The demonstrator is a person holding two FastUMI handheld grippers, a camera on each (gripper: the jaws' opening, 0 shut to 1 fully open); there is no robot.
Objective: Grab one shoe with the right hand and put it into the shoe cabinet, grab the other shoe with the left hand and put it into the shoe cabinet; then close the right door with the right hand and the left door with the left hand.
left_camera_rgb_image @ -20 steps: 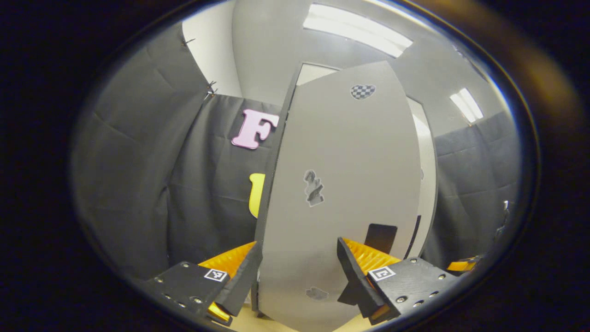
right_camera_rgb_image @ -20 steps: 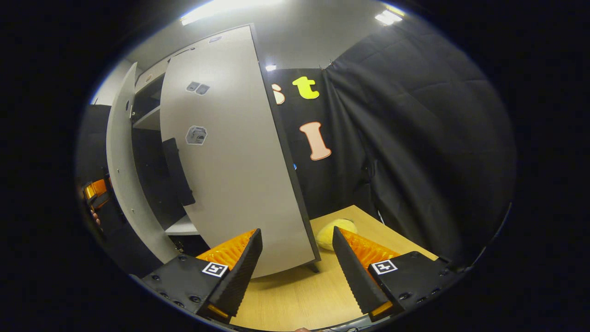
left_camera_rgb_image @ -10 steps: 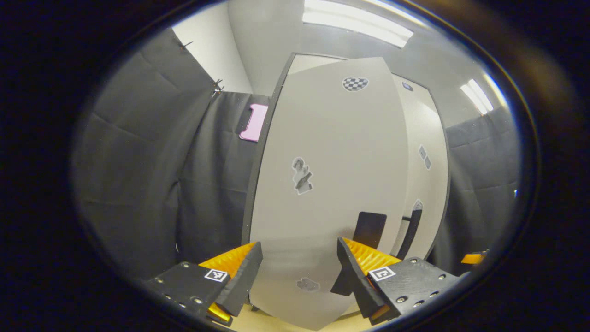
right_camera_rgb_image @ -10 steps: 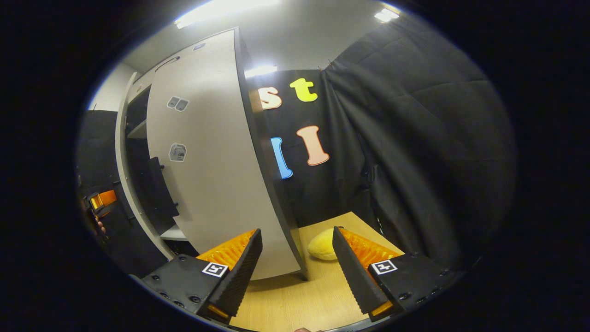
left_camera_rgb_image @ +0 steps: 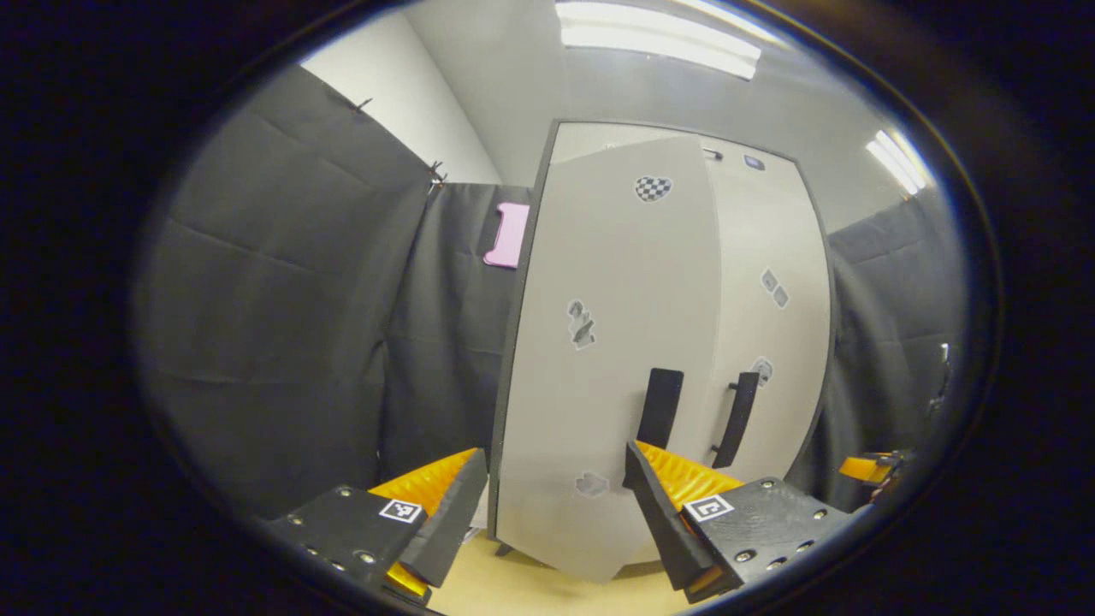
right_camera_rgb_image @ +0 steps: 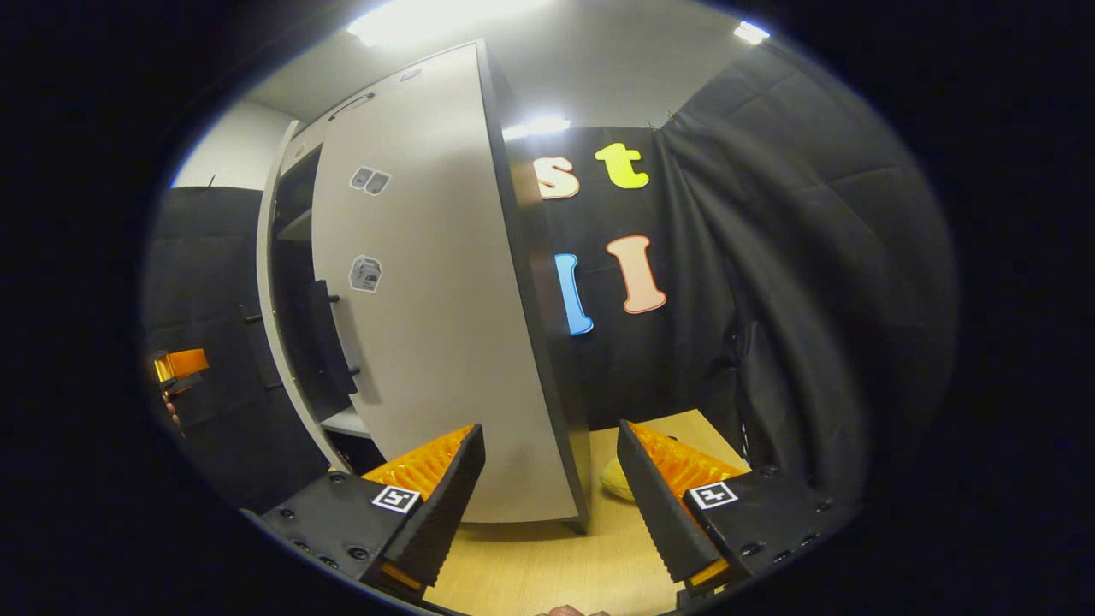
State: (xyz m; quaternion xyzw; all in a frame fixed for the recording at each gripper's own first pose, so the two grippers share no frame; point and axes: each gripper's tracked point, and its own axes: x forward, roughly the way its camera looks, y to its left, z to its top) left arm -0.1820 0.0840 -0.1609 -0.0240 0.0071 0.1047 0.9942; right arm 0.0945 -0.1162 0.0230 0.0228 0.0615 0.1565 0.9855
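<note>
**Closing the cabinet doors, both grippers empty**

Facing the shoe cabinet [left_camera_rgb_image: 676,359] in the left gripper view, the left gripper [left_camera_rgb_image: 556,518] stood with its jaws wide apart and nothing between them. The left door [left_camera_rgb_image: 616,368] lay just ahead of the fingers, nearly flush with the cabinet front but with its lower edge a little proud. Its black handle [left_camera_rgb_image: 660,408] sat beside the right door's handle [left_camera_rgb_image: 737,417]. Contact between fingers and door could not be judged.

In the right gripper view, the right gripper [right_camera_rgb_image: 552,505] was equally wide open and held nothing. The right door [right_camera_rgb_image: 428,325] stood partly ajar, its dark edge falling between the two fingers. A dark gap and a pale shelf [right_camera_rgb_image: 346,421] showed behind it. A yellow object [right_camera_rgb_image: 618,483] rested on the wooden table [right_camera_rgb_image: 547,565], partly hidden by the right finger. The shoes themselves could not be seen. The other gripper [right_camera_rgb_image: 178,366] showed at the far left edge.
</note>
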